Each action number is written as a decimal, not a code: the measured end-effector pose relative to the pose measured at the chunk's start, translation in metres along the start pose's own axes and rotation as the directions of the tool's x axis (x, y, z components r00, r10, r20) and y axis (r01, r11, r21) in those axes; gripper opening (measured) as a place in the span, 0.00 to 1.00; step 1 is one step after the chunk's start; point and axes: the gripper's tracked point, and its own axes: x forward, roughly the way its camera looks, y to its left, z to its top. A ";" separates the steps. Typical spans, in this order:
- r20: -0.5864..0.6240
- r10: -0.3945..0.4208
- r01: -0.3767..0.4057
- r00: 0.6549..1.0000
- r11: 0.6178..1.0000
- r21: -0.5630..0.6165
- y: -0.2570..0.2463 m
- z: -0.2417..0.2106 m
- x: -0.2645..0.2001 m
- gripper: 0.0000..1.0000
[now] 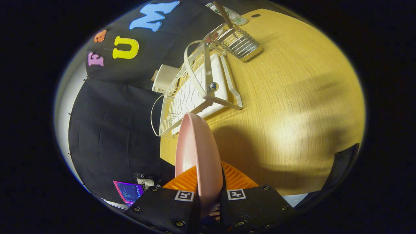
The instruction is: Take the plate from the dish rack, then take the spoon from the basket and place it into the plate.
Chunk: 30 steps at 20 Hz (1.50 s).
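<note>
Firmly claw (209, 182) around plate (195, 152)

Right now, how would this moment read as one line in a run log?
gripper: shut on pink plate, held edge-on | white wire dish rack: beyond, on wooden table | spoon: in wire basket

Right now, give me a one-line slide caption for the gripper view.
Hand-held gripper clamps the pink plate edge-on above the wooden table, dish rack and spoon basket beyond.

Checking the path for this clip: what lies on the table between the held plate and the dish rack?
Gripper view: nothing, only bare table between the plate, clamped in the hand-held gripper, and the dish rack.
</note>
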 end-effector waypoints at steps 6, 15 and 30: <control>0.009 0.005 -0.005 1.000 1.000 0.028 -0.020 -0.003 0.025 0.23; 0.022 0.023 -0.024 0.999 1.000 0.008 -0.032 -0.004 0.038 0.23; 0.247 -0.187 0.207 0.951 0.976 -0.060 -0.046 0.064 -0.051 0.73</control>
